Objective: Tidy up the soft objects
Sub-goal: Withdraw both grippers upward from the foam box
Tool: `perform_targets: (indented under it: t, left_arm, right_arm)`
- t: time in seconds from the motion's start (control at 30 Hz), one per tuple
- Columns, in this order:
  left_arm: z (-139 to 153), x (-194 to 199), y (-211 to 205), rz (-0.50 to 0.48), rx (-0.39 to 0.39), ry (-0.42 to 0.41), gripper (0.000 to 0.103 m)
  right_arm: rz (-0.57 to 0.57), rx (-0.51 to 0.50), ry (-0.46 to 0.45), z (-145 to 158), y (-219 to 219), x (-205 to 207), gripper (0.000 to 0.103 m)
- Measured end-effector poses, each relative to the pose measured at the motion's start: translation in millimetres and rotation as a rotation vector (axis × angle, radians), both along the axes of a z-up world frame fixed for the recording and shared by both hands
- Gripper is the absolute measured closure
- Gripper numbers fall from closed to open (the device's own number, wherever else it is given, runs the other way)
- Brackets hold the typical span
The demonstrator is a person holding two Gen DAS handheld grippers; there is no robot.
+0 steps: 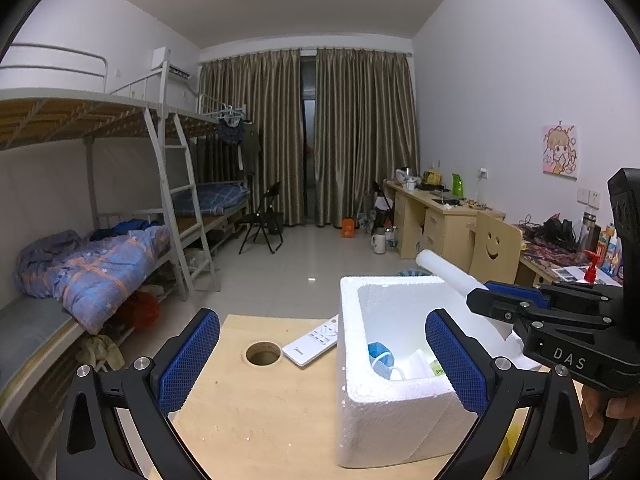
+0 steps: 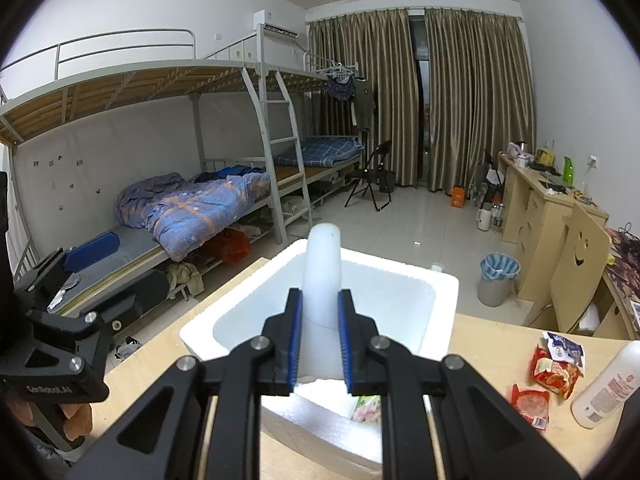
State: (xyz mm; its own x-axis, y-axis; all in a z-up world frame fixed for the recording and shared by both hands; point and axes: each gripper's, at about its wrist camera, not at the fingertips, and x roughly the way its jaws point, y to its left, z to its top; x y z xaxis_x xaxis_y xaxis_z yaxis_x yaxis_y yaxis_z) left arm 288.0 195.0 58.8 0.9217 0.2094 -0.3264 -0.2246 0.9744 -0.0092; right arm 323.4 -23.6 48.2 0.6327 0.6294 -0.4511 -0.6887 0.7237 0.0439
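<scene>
**White roll going into the foam box**

The right claw [image 2: 319,336] is squeezed tight on a soft white roll [image 2: 322,280]. It holds the roll over the open foam box [image 2: 444,292], with the roll's far end pointing to 12 o'clock in the right wrist view. I think this is the putting-away step. Next, the roll likely needs to tip down and go inside, then the claw lets go.

The left claw [image 1: 322,364] is wide open and holds nothing. It hangs low at the near wall of the box, one pad on each side of that corner. The right claw comes in from 3 o'clock in the left view. Some small things, one of them blue, already lie in the box. A remote [image 1: 312,340] lies on the table [image 1: 248,412] at 11 o'clock from the box.
</scene>
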Motion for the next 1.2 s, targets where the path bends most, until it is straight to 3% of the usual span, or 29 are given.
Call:
perform_targets:
  t: [0.2, 0.3, 0.43, 1.0, 1.2]
  left_arm:
    - [-1.5, 0.7, -0.9, 0.0, -0.004, 0.007, 0.0]
    - [-1.4, 1.5, -1.2, -0.004, 0.002, 0.011, 0.0]
    - [-0.4, 0.8, -1.2, -0.012, -0.001, 0.012, 0.0]
    - [-3.3, 0.5, 0.8, 0.001, -0.009, 0.015, 0.0]
    - [-0.8, -3.4, 0.0, 0.0, -0.004, 0.013, 0.0]
  right_arm:
    - [-0.003, -0.008, 0.006, -2.9, 3.4, -1.6, 0.082]
    - [-0.008, -0.009, 0.01, -3.6, 5.5, 0.2, 0.077]
    - [-0.014, 0.0, 0.018, -3.8, 3.1, 1.8, 0.051]
    - [-0.037, 0.002, 0.01, 0.3, 0.6, -4.1, 0.051]
    - [-0.056, 0.016, 0.003, 5.8, -6.4, -12.8, 0.042]
